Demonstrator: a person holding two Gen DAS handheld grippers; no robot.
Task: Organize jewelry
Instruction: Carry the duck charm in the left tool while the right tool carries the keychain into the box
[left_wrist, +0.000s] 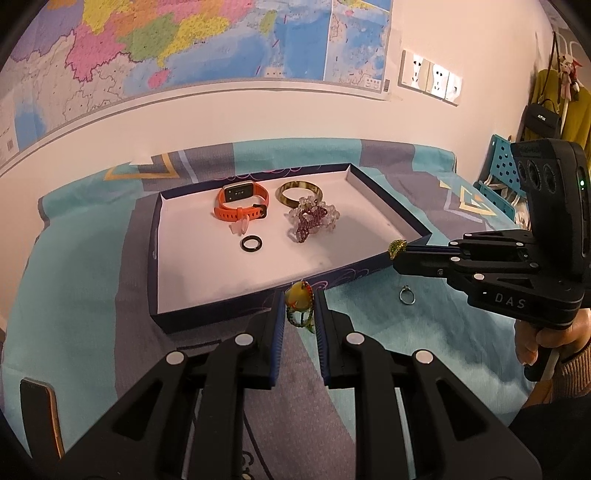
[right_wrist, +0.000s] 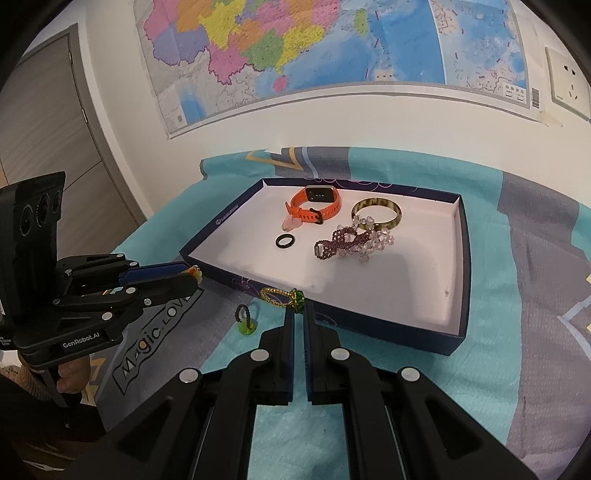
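A dark blue box lid (left_wrist: 192, 317) (right_wrist: 463, 266) with a white inside lies on the cloth. In it are an orange watch (left_wrist: 240, 201) (right_wrist: 316, 203), a horn-coloured bangle (left_wrist: 299, 192) (right_wrist: 376, 212), a purple and clear bead bracelet (left_wrist: 312, 219) (right_wrist: 351, 242) and a black ring (left_wrist: 251, 243) (right_wrist: 285, 240). My left gripper (left_wrist: 300, 306) (right_wrist: 194, 275) is shut on a yellow beaded ornament (left_wrist: 298, 297) just before the lid's near wall. My right gripper (right_wrist: 298, 310) (left_wrist: 397, 254) is shut on a gold ring with a green stone (right_wrist: 284, 297) (left_wrist: 397, 248) at the lid's edge.
A silver ring (left_wrist: 407, 295) lies on the cloth right of the lid. A small beaded ring with a green base (right_wrist: 245, 319) stands on the cloth left of my right gripper. The patterned teal and grey cloth (left_wrist: 92, 295) covers the table against the wall.
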